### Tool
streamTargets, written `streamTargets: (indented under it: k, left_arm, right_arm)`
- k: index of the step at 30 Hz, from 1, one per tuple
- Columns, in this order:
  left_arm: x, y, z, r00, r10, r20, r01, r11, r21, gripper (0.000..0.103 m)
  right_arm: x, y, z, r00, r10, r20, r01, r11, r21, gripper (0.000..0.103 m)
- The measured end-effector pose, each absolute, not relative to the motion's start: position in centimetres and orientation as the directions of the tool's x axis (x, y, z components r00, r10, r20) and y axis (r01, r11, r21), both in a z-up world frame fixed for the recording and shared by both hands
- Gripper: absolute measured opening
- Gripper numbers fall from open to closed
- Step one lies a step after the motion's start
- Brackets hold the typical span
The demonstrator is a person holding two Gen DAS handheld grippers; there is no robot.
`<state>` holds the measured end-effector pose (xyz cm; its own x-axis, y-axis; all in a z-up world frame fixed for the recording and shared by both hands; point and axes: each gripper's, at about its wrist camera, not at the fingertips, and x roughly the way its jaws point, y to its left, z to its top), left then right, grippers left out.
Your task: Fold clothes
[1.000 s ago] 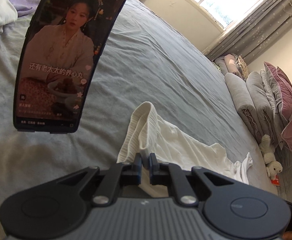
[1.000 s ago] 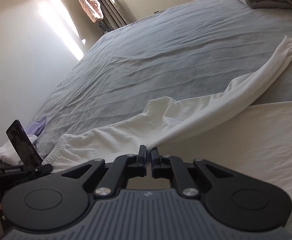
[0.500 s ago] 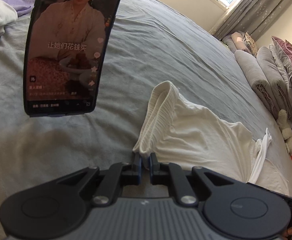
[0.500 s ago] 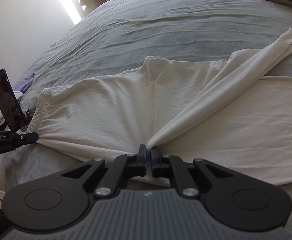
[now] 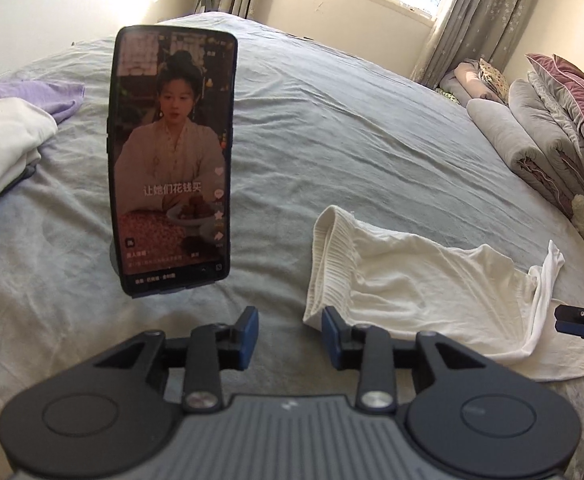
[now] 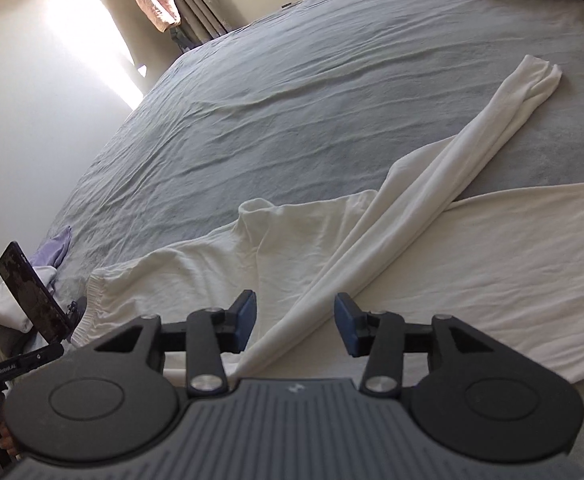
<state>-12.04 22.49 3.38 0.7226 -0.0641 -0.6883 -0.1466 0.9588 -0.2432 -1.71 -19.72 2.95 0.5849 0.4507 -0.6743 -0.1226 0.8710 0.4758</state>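
You have a pair of white, soft cotton trousers (image 6: 472, 264) lying on the grey bedsheet (image 6: 292, 100). The ribbed elastic waistband (image 5: 328, 264) stands slightly bunched and raised at the left end of the garment. One trouser leg lies flat and wide across the sheet toward your right. The other leg (image 6: 452, 168) is folded lengthwise into a narrow strip and lies diagonally over the flat part, its cuff resting on the bare sheet. A small ridge of cloth pokes up near the seat.
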Motion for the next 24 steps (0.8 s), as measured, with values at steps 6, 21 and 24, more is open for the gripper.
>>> streamTargets:
  k: [6, 21, 24]
  left_arm:
    - [-11.2, 20.5, 4.6, 0.751, -0.106, -0.652, -0.078, 0.966, -0.247, 0.038]
    - [-5.4, 7.1, 1.7, 0.635, -0.43, -0.642, 0.252, 0.901, -0.353, 0.042]
    - [-4.3, 4.9, 0.8, 0.605, -0.458, -0.651, 0.285, 0.889, -0.36, 0.043]
  right_arm:
    - [0.1, -23.1, 3.0, 0.642, 0.362, -0.676, 0.003, 0.88, 0.474, 0.047]
    - [4.8, -26.7, 0.5, 0.696, 0.254, -0.672, 0.166, 0.854, 0.494, 0.047]
    - [5.3, -26.6, 0.2, 0.707, 0.253, -0.661, 0.153, 0.857, 0.492, 0.047]
